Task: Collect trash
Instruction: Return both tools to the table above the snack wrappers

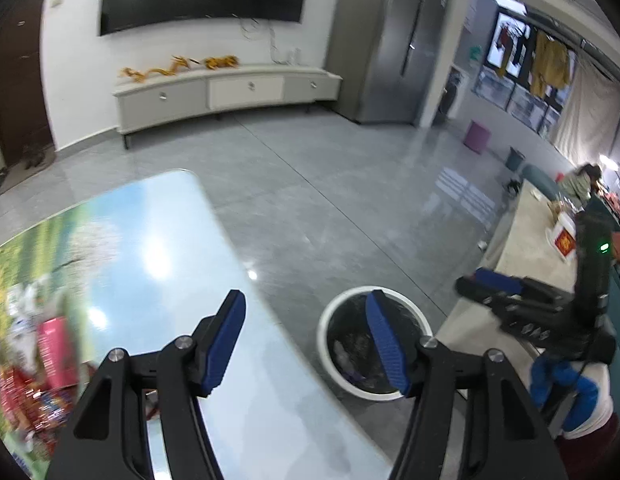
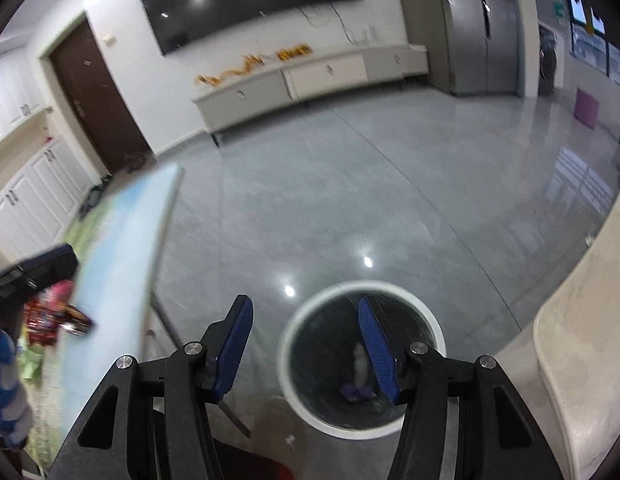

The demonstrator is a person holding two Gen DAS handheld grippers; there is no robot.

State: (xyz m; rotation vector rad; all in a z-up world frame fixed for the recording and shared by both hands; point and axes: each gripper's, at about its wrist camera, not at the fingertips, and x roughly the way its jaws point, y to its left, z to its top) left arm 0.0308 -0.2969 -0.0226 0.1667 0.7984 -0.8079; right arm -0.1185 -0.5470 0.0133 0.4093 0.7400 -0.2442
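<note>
A round trash bin with a white rim (image 1: pixel 325 334) and dark liner stands on the floor beside the table; the right wrist view looks down into the bin (image 2: pixel 294 344), with a white scrap (image 2: pixel 359 364) and purple scrap (image 2: pixel 355 392) inside. My left gripper (image 1: pixel 306 344) is open and empty above the table's right edge. My right gripper (image 2: pixel 306 344) is open and empty above the bin; it also shows in the left wrist view (image 1: pixel 493 280). Colourful wrappers (image 1: pixel 34 384) lie on the table at the left, also in the right wrist view (image 2: pixel 50 316).
The table (image 1: pixel 158 248) has a glossy sky-and-meadow print. A beige sofa (image 2: pixel 581 344) stands right of the bin. Grey tiled floor (image 1: pixel 329 184) stretches to a TV cabinet (image 1: pixel 226 92) and a fridge (image 1: pixel 393 48). A person (image 1: pixel 585 180) is at the far right.
</note>
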